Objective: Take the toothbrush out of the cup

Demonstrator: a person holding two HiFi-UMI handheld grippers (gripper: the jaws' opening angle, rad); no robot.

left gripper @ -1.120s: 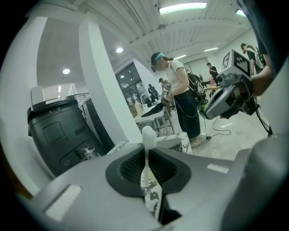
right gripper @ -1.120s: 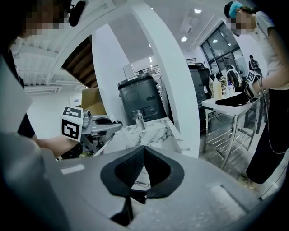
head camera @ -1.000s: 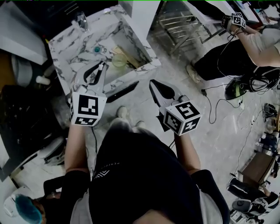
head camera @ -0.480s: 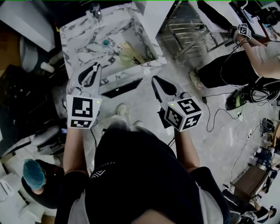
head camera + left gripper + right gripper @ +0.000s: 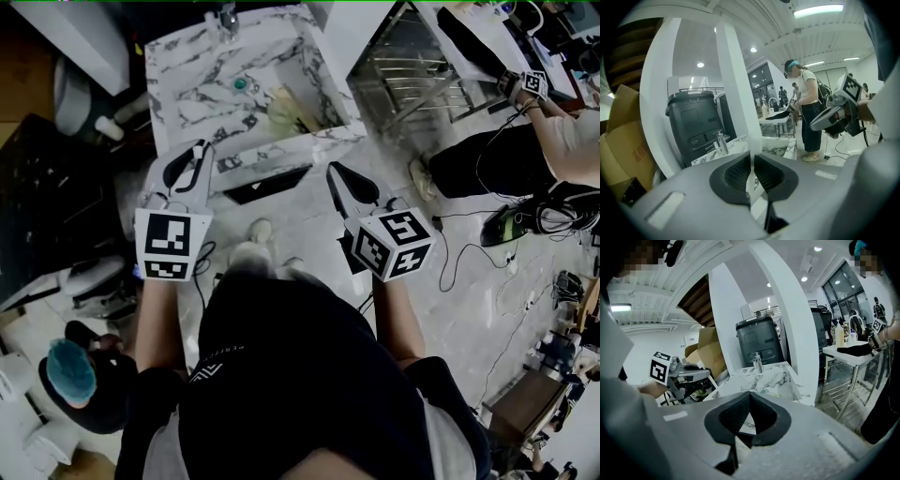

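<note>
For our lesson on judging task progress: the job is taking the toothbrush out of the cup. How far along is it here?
Done: nothing yet; the cup sits in the marble sink with the toothbrush leaning out of it. In hand: the left gripper and right gripper are held on the near side of the sink, both shut and empty. Left: reach in, grip the toothbrush, lift it clear.

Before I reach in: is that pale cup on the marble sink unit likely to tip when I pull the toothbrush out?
Probably, if pulled sideways: the cup looks translucent, so it is likely light plastic. The toothbrush seems to lean slantwise across its rim, so it could lever the cup over. The polished marble top may let it slide too.
</note>
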